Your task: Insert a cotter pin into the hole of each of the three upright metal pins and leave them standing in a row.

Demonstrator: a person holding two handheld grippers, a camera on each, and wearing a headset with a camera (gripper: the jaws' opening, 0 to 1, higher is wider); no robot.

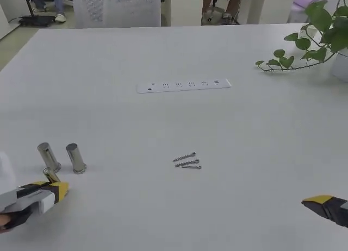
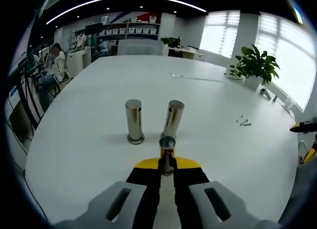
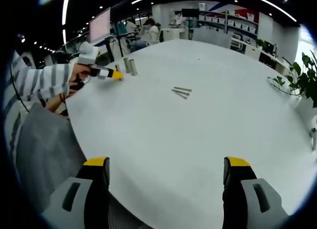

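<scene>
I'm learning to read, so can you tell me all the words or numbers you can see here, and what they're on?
No text here can be read.
Marks on the power strip: too small to read.
Anything on the red panel on the far wall: blurred.

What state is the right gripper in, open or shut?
Open. The right gripper has its two yellow-tipped jaws set wide apart, with bare table between them and nothing held.

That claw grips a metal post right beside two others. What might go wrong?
The held pin in the left gripper sits close to the two standing pins; a nudge could topple them. The cotter pins are thin and lie close together, so the open right gripper may struggle to lift just one.
</scene>
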